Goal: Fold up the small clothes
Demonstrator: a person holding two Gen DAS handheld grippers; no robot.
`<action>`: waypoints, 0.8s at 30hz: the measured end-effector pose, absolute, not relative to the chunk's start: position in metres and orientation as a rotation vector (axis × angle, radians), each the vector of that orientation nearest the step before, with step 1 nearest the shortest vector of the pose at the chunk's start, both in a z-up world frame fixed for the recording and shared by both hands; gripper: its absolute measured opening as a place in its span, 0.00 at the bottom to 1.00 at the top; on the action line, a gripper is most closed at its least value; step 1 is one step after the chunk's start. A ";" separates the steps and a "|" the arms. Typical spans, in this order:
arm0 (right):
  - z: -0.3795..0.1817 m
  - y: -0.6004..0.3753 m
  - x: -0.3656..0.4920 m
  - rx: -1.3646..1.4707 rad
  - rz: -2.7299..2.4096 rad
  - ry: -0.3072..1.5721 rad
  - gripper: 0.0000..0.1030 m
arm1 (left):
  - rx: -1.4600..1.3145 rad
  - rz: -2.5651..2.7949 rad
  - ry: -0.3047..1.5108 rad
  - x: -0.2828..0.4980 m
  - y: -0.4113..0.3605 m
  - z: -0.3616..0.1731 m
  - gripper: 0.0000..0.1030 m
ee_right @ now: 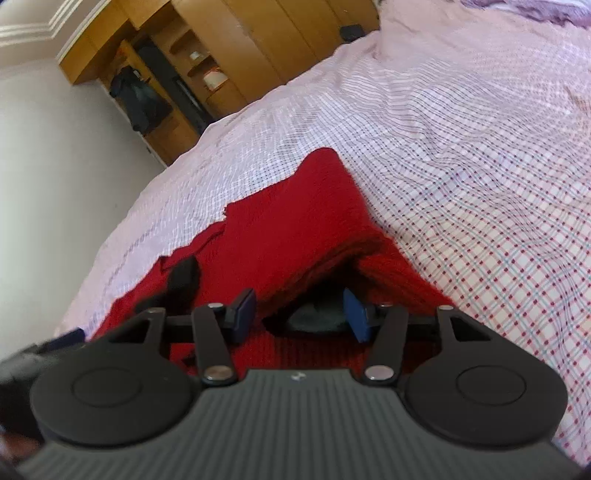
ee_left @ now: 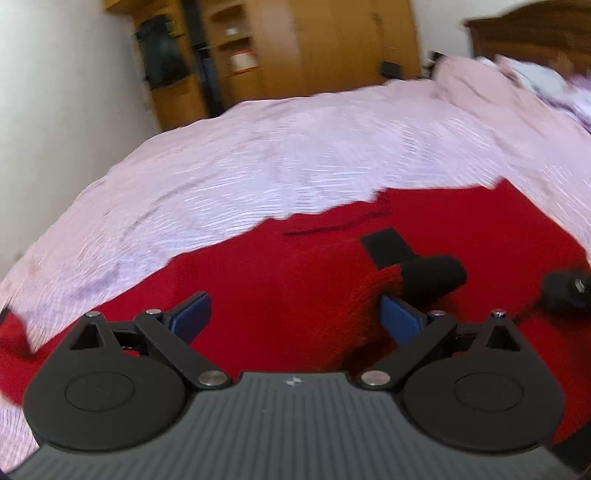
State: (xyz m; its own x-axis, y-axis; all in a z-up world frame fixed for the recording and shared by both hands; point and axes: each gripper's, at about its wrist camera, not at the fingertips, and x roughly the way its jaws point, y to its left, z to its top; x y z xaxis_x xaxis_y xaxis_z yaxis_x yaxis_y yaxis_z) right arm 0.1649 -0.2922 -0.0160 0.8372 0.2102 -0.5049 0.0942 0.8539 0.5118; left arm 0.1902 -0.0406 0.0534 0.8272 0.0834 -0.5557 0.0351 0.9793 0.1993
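A red knitted garment [ee_left: 295, 280] with black trim [ee_left: 388, 247] lies spread on the bed. My left gripper [ee_left: 295, 317] is open just above it, blue pads wide apart, with a raised red fold and black cuff [ee_left: 436, 277] by the right pad. The image is motion-blurred. In the right wrist view the garment [ee_right: 291, 229] is partly folded, a layer lifted into a ridge. My right gripper [ee_right: 299, 314] is open, its pads on either side of the folded edge without clamping it. The other gripper shows as a dark blur [ee_right: 22, 369] at the left edge.
The bed is covered by a pink and white checked sheet [ee_right: 461, 155]. Rumpled bedding and pillows [ee_left: 524, 81] lie by a dark wooden headboard [ee_left: 535, 33]. Wooden wardrobes and shelves [ee_left: 258, 51] stand beyond the bed, beside a white wall.
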 end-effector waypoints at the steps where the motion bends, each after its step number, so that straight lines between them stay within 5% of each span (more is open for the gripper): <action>1: -0.017 -0.291 0.165 0.541 0.067 0.582 0.53 | 0.191 0.054 0.604 0.192 -0.032 0.053 0.97; 20: -0.017 -0.295 0.164 0.553 0.076 0.560 0.53 | -0.048 0.197 0.659 0.153 0.081 0.050 0.97; 22: -0.014 -0.297 0.166 0.567 0.076 0.552 0.53 | -0.068 0.172 0.657 0.155 0.084 0.048 0.91; 24: -0.011 -0.300 0.169 0.581 0.066 0.543 0.53 | -0.087 0.140 0.660 0.159 0.087 0.045 0.70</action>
State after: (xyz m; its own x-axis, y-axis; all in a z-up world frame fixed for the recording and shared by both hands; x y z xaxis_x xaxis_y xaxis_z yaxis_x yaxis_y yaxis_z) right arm 0.1693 -0.3000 -0.0107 0.8583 0.2089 -0.4688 0.0901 0.8379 0.5383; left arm 0.1594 0.0875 0.0452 0.7808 0.1018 -0.6165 -0.1573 0.9869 -0.0362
